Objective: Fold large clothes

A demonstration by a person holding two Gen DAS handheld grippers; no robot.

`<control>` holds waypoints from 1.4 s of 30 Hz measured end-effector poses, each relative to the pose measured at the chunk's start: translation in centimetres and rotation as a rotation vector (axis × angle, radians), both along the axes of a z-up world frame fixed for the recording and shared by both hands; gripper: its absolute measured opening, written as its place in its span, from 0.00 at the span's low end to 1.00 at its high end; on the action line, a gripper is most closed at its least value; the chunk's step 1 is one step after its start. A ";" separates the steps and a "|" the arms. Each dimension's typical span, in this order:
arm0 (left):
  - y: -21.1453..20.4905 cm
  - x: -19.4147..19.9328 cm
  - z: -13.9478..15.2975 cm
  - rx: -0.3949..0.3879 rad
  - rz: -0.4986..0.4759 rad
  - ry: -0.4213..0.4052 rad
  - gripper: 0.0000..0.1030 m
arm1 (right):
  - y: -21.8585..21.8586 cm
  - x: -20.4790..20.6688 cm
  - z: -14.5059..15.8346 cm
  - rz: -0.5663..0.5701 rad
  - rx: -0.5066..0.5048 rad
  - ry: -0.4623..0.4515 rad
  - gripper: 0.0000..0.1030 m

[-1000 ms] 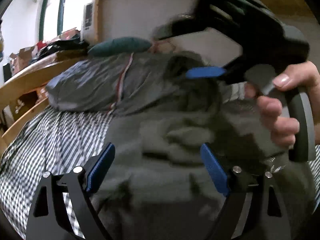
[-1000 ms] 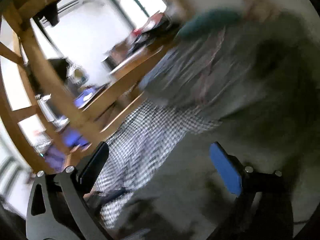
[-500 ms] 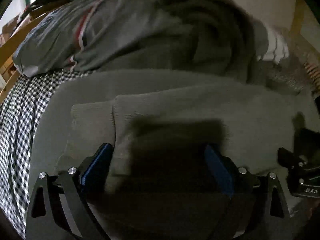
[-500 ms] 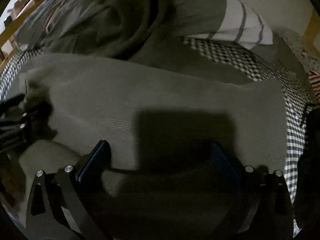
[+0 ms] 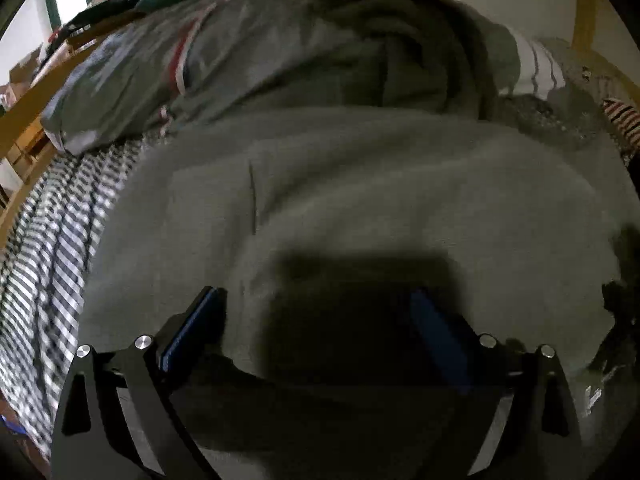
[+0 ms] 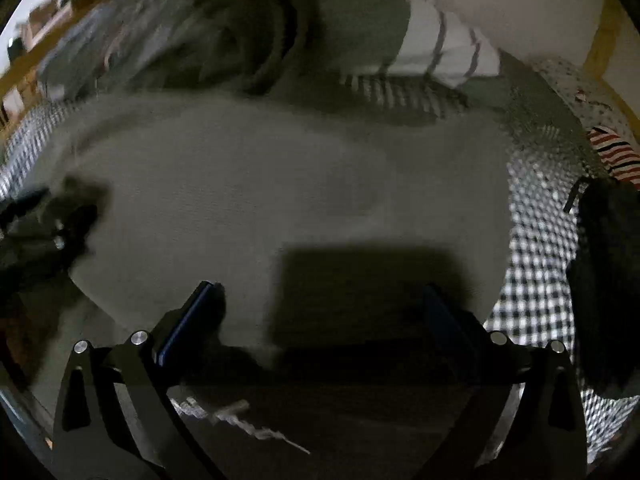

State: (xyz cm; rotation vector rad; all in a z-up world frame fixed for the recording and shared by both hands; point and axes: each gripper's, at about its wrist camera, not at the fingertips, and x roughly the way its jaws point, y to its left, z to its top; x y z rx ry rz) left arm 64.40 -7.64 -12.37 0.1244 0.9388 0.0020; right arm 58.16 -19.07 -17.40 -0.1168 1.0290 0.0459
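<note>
A large grey-green knit garment (image 5: 360, 184) lies spread flat on a checked bed sheet (image 5: 44, 248). It also fills the right wrist view (image 6: 248, 184). My left gripper (image 5: 316, 320) is open, low over the garment's near part, with nothing between its blue pads. My right gripper (image 6: 324, 312) is open too, low over the same garment further right, casting a dark shadow on it. The other gripper shows as a dark shape at the left edge of the right wrist view (image 6: 48, 216).
A rumpled grey duvet (image 5: 208, 52) and a dark blanket (image 5: 420, 52) are heaped behind the garment. A white striped pillow (image 6: 440, 48) lies at the back right. A wooden bed rail (image 5: 24, 108) runs along the left. A dark object (image 6: 600, 280) lies on the sheet at right.
Both grippers have dropped from raised positions to just above the flat garment. In the last half second they moved slightly closer to the cloth; both stay open.
</note>
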 end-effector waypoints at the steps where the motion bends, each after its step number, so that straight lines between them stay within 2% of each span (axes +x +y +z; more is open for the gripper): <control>1: 0.1 -0.2 -0.1 -0.006 0.000 -0.012 0.91 | 0.2 -0.1 -0.6 0.007 -0.006 0.009 0.97; 4: 0.1 -0.2 -0.2 -0.007 0.001 -0.006 0.91 | -0.3 0.2 -1.4 0.004 0.027 0.004 0.97; 10: 0.1 -0.4 0.0 -0.014 -0.002 -0.005 0.92 | -0.8 -0.1 -1.0 0.025 0.059 0.005 0.97; 13: 0.5 -0.2 0.8 -0.043 -0.013 -0.025 0.92 | -1.6 -0.6 0.9 0.063 0.142 -0.070 0.97; 17: 1.4 0.7 3.8 -0.187 -0.026 -0.098 0.91 | -2.7 0.2 5.5 0.103 0.184 -0.239 0.97; 19: 2.0 2.5 5.7 -0.286 -0.023 -0.139 0.91 | -2.9 1.8 7.8 0.134 0.165 -0.329 0.97; 21: 2.2 5.2 6.9 -0.356 -0.021 -0.152 0.91 | -2.2 4.3 9.2 0.187 0.104 -0.392 0.97; 24: 2.0 9.9 7.9 -0.414 -0.020 -0.167 0.91 | -1.4 8.6 10.0 0.276 0.065 -0.458 0.97; 27: 1.0 14.8 8.6 -0.423 -0.042 -0.201 0.91 | -0.7 12.8 9.8 0.351 0.066 -0.481 0.97; 33: -0.5 23.4 11.2 -0.371 -0.058 -0.278 0.91 | 0.8 18.6 9.2 0.381 0.065 -0.522 0.97; 38: -2.2 29.7 11.4 -0.305 -0.094 -0.206 0.91 | 2.1 21.8 8.3 0.412 0.026 -0.533 0.96; 39: -2.3 30.5 11.2 -0.298 -0.096 -0.199 0.91 | 2.2 22.3 8.2 0.415 0.027 -0.526 0.93; 42: -2.7 32.4 10.8 -0.287 -0.112 -0.172 0.92 | 2.4 23.5 7.6 0.417 0.015 -0.473 0.60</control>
